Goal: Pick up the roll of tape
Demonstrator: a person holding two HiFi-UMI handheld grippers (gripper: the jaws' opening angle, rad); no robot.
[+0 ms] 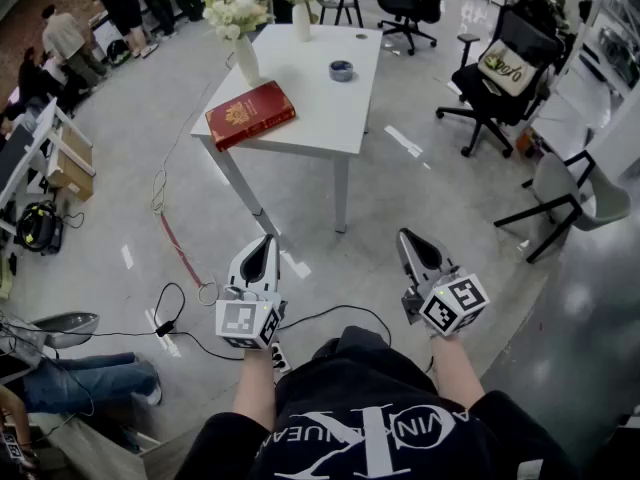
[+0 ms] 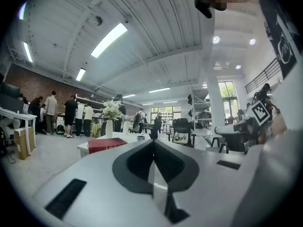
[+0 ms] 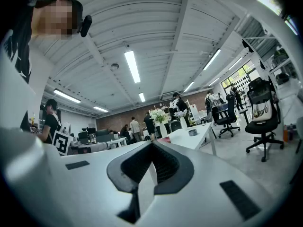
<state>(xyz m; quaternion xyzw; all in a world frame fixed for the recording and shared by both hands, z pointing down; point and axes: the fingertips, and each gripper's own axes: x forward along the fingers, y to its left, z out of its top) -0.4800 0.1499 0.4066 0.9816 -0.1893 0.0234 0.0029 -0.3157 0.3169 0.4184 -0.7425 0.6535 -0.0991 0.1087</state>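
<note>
White rectangular tabletop (image 1: 320, 108) ahead carries the small grey roll of tape (image 1: 341, 70).
Left tool (image 1: 266, 240) and right tool (image 1: 406, 235) are both clenched empty; step closer, open one, straddle the roll squarely.

Black shirt (image 1: 370, 428), head view: big white "CK" monogram, seen upside down. Small letter rows beside it, only partly readable, roughly "...ALVIN" and "...JEANS"; the rest is cut off by folds.

Cushion (image 1: 505, 66) on the black office chair: one dark cursive word, too small to read in any view.

Red book (image 1: 250, 114) on the white table: gold emblem on the cover, no title legible.

Left marker cube (image 1: 247, 320) and right marker cube (image 1: 455, 303): black-and-white square code patterns, no letters or digits.

No other legible text, numbers or signs.
</note>
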